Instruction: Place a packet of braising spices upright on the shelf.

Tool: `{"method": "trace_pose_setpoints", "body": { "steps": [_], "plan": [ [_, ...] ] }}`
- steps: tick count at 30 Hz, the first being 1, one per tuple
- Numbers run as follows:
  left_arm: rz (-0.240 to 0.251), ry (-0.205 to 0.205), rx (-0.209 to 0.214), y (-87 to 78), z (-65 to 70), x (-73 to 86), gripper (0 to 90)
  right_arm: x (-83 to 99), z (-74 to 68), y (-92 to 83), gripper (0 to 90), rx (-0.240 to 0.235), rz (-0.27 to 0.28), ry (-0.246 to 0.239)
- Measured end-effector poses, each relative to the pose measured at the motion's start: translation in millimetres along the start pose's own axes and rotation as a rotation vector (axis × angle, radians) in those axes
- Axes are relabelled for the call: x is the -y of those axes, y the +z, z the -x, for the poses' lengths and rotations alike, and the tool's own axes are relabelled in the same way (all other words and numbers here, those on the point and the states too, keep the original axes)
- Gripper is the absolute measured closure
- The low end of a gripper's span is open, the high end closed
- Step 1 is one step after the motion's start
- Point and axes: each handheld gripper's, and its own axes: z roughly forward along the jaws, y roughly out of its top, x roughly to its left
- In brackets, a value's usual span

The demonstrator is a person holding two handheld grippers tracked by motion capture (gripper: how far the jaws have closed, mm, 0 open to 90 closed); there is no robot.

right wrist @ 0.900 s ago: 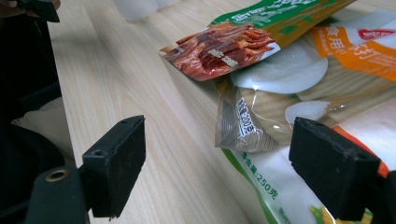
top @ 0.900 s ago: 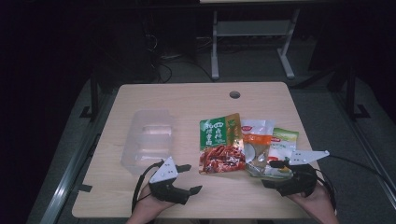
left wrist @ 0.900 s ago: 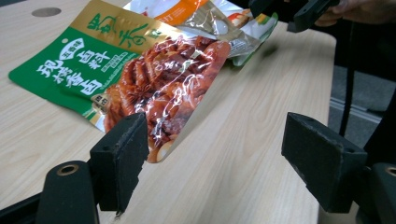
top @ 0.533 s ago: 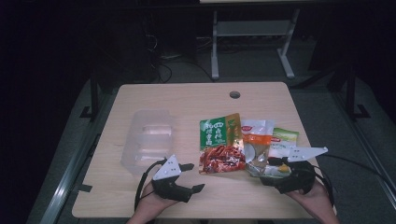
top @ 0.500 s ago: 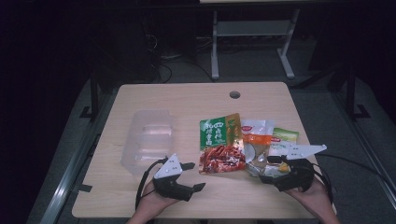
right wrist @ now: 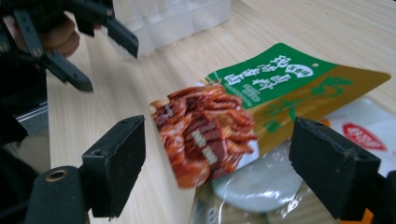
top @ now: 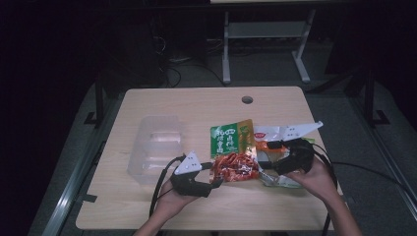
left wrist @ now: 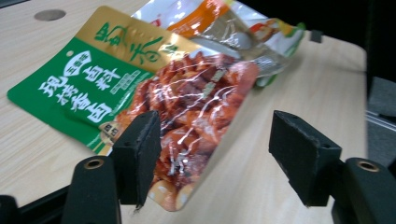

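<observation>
- High view: our left tool (top: 214, 173) sits at the near-left edge of the glossy red see-through snack pouch (top: 235, 166); our right tool (top: 264, 155) has come in from the right over the pile since a moment back, when it was parked further right and nearer us.
- Left tool state: released. Left gripper view has both black pads apart, one pad (left wrist: 136, 156) just beside the red pouch (left wrist: 194, 116), the other well clear over bare tabletop (left wrist: 42, 140). No pinch on it.
- Right tool state: also released, jaws wide. Right gripper view puts the red pouch (right wrist: 205, 130) between the jaws, pads not touching it.
- Red pouch lies flat mid-tabletop, overlapping the green-and-gold flat foil seasoning packet (top: 232, 136); the clear-and-white plastic bag with orange print (top: 269, 135) lies to the right, partly under our right hand.
- Clear rectangular plastic container (top: 156, 147) stands to the left of the packets, apart from them.
- Left tool has barely shifted over the same stretch.
- Our read: both tools now bracket the red pouch, so it looks like the next pick, likely bound for the container. Nothing lifted yet.
- Risk: slick film and overlap with the green packet; a shallow pinch could drag the neighbour along.
</observation>
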Motion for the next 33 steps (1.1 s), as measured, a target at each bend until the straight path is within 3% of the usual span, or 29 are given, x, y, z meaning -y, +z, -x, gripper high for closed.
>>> {"method": "trace_pose_setpoints", "body": {
  "steps": [8,10,13,15,16,20,21,23,26,28,33],
  "plan": [
    [-0.021,-0.006,-0.007,16.0,-8.1,2.8,40.7,-26.0,27.3,21.6,18.8,0.021,-0.055,0.050],
    [-0.033,-0.002,-0.002,20.0,-9.7,3.2,42.7,-33.5,37.3,34.2,18.3,0.027,-0.105,0.078],
    [-0.053,0.002,0.000,27.9,-12.9,4.5,45.4,-38.6,46.6,44.4,18.4,0.037,-0.131,0.102],
    [-0.052,0.012,-0.012,29.2,-12.0,4.9,47.6,-39.8,49.2,47.4,18.3,0.044,-0.138,0.100],
    [-0.031,0.032,-0.032,30.6,-10.2,5.3,50.7,-44.7,54.3,53.3,18.3,0.049,-0.162,0.123],
    [-0.037,0.020,-0.022,33.7,-10.6,4.6,51.5,-51.2,63.4,59.6,19.0,0.054,-0.194,0.144],
    [-0.036,0.016,-0.020,33.9,-11.2,4.8,52.4,-51.0,69.7,61.8,20.9,0.048,-0.167,0.161],
    [-0.036,0.004,-0.017,34.3,-11.2,5.4,53.0,-50.0,72.8,63.5,20.5,0.051,-0.164,0.167],
    [-0.057,-0.003,0.000,36.8,-13.0,6.5,55.0,-43.4,85.6,73.2,21.8,0.058,-0.206,0.206],
    [-0.066,-0.016,0.012,38.6,-14.3,8.1,55.1,-38.5,92.3,78.4,22.8,0.058,-0.235,0.262],
    [-0.089,-0.021,0.004,42.1,-15.7,11.0,59.4,-33.2,99.2,93.7,28.9,0.056,-0.312,0.310]
  ]
}}
